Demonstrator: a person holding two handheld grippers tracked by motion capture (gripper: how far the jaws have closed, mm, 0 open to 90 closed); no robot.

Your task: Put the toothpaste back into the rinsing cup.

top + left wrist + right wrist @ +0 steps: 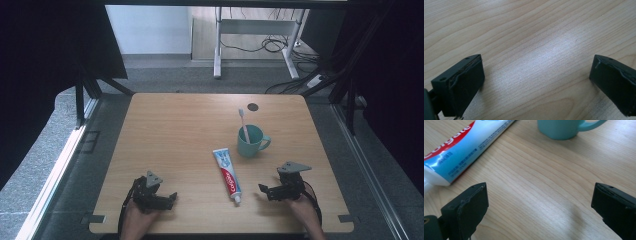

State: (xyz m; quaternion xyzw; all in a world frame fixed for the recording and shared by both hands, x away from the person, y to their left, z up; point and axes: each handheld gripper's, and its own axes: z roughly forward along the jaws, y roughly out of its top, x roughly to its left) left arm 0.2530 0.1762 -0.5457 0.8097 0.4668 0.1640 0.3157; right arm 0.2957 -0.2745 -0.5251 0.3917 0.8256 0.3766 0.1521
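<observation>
A teal mug (250,141) stands right of the table's middle with a toothbrush (244,125) upright in it. A red, white and blue toothpaste tube (228,174) lies flat in front of the mug, cap toward the near edge. My right gripper (263,190) rests just right of the tube's cap, open, with bare wood between its jaws. In the right gripper view the toothpaste tube (464,147) lies at upper left and the mug's base (564,128) at the top. My left gripper (171,198) sits open at the front left, over bare wood (536,62).
The wooden table (175,130) has a small dark round spot (253,106) near its far edge. Beyond the table are desk legs (218,50) and cables (290,75) on the floor. Dark frame posts flank both sides.
</observation>
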